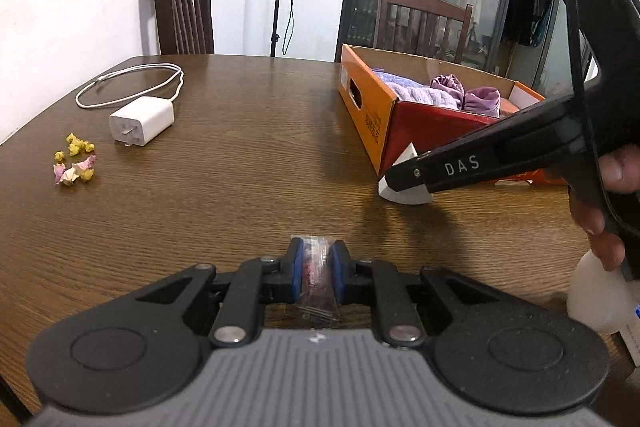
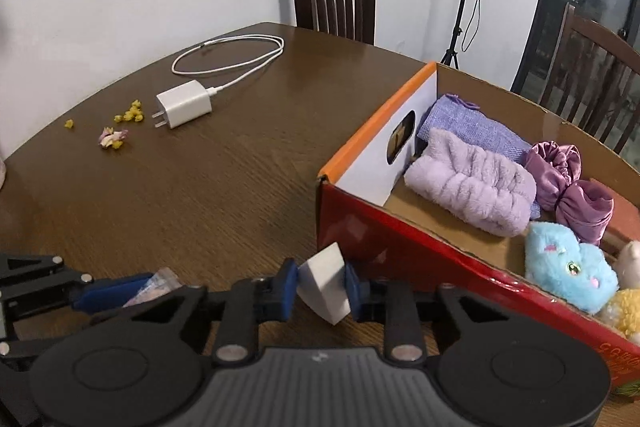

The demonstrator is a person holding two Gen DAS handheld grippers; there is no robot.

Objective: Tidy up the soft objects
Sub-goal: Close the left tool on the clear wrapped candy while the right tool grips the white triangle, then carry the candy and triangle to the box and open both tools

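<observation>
On the far left of the brown wood-grain table (image 1: 240,155) lie small crumpled yellow and pink paper scraps (image 1: 75,163), and just beyond them a white wall charger with its looped white cable (image 1: 142,121). At lower centre the left gripper (image 1: 316,269) is clenched, its blue pads (image 1: 297,267) pressing both sides of a small clear plastic packet with reddish contents (image 1: 318,279), low over the tabletop. To the right, the right gripper (image 2: 322,287) grasps a white wedge-shaped sponge (image 2: 325,281) between its blue pads, just beside the near corner of an orange-and-red cardboard shoebox (image 2: 368,147). A hand (image 1: 608,203) grips that tool's black handle. The open box holds the soft items: a lilac plush headband (image 2: 472,187), a purple knit cloth (image 2: 464,125), a purple satin scrunchie (image 2: 560,167), and, at its right end, a light-blue plush toy (image 2: 568,275) beside cream and yellow fluffy pieces (image 2: 628,291).
</observation>
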